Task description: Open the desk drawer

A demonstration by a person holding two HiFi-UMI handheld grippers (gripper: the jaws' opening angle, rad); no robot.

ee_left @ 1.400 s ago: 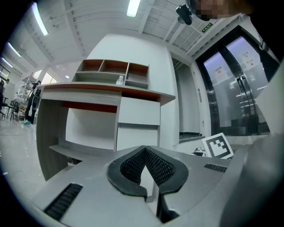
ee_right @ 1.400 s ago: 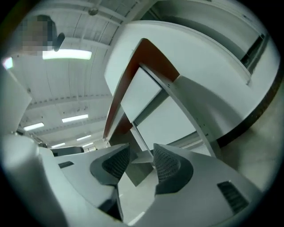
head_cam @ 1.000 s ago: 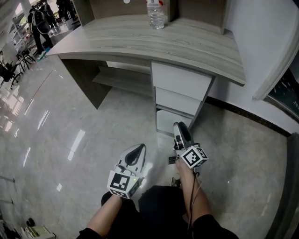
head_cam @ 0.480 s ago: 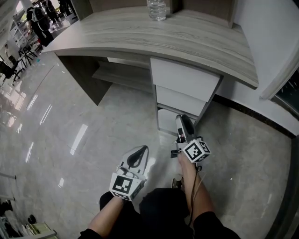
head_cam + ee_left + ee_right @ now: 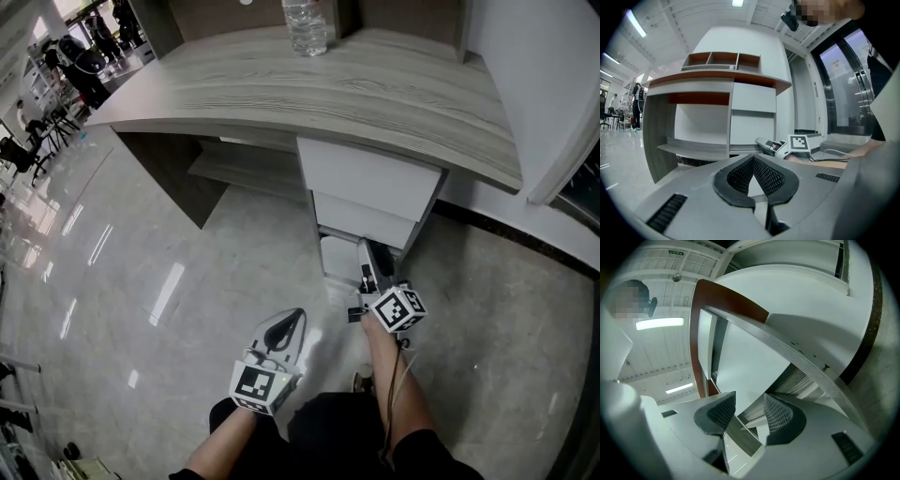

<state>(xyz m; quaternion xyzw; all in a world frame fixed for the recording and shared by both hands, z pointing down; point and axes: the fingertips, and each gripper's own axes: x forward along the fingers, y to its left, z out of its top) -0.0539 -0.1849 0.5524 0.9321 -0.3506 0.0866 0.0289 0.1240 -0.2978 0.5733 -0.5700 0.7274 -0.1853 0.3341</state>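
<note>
An office is being shown.
It is being marked by a long desk point(image 5: 375, 94) with drawers point(image 5: 370, 178), a glossy floor point(image 5: 141, 281), and distant chairs point(image 5: 17, 150) and people point(image 5: 80, 70).

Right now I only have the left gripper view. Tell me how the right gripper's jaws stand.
Observer: The right gripper has its jaws apart, with nothing clamped between them.
Operator: Give me where its tip is against the drawers.
Observer: In the head view its tip is in front of the lowest drawer front, just under the middle drawer front. I cannot tell whether it touches.
Operator: Report anything on the desk top.
Observer: One clear plastic bottle stands upright near the back of the desk.
</note>
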